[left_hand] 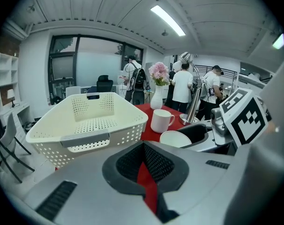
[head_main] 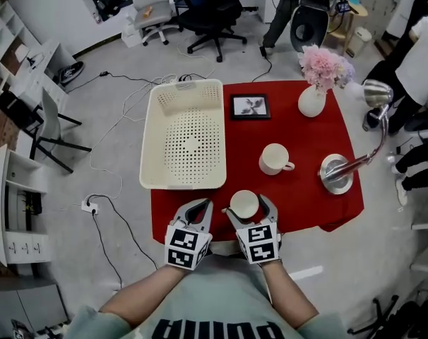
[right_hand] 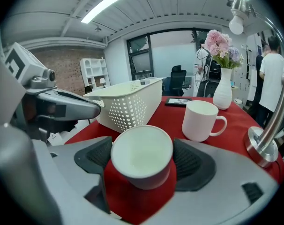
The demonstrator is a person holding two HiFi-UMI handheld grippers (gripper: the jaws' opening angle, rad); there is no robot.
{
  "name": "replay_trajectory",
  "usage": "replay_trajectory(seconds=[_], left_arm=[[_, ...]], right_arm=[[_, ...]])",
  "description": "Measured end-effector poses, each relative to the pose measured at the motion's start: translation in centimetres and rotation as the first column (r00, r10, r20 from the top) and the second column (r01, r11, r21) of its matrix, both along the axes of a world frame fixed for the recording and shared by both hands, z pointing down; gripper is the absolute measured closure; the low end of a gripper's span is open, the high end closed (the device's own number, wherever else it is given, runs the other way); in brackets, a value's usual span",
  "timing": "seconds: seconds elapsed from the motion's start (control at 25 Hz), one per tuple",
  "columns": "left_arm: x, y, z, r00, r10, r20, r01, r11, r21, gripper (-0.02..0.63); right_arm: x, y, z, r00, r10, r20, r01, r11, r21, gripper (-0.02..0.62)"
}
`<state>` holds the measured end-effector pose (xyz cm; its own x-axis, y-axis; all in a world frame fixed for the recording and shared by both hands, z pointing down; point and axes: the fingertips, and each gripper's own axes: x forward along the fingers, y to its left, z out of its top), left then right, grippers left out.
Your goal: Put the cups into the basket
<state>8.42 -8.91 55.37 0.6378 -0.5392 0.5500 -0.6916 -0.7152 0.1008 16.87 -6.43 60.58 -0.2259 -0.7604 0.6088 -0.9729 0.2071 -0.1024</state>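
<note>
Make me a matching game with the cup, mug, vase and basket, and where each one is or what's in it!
Things:
1. cup
2. mug
3. vase
4. basket

Clues:
a. holds pink flowers
b. empty, with holes in its bottom
c. between the jaws of the right gripper
d. stands by itself, has a handle

Pairs: 1-c, 2-d, 3-a, 4-b

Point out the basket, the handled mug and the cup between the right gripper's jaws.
basket (head_main: 189,143), head view, perforated floor.
handled mug (head_main: 274,157), head view, inside bottom.
cup (right_hand: 141,158), right gripper view, inner wall.
</note>
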Motion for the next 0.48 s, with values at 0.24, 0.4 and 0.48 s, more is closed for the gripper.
replay_trajectory(seconds=[0.24,0.4,0.48], left_arm=[[-0.9,-0.7,0.2,1.000,0.023,-0.011,-0.023,1.000,-0.010,0.603],[-1.2,-1.0,0.0,0.999,0.040,-0.019,-0.040,0.999,-0.007,0.603],[-1.4,-1.0,-0.2,0.999,0.048,-0.018,-0.048,0.999,-0.003,0.603]], right_arm=[[-0.2,0.0,0.1,1.000,0.023,0.018,-0.023,1.000,-0.011,0.215],[0.0,0.0,0.1,0.998,0.042,0.048,-0.042,0.999,-0.002,0.215],[0.1,0.0,0.0,0.997,0.050,0.051,-0.050,0.999,0.001,0.215]])
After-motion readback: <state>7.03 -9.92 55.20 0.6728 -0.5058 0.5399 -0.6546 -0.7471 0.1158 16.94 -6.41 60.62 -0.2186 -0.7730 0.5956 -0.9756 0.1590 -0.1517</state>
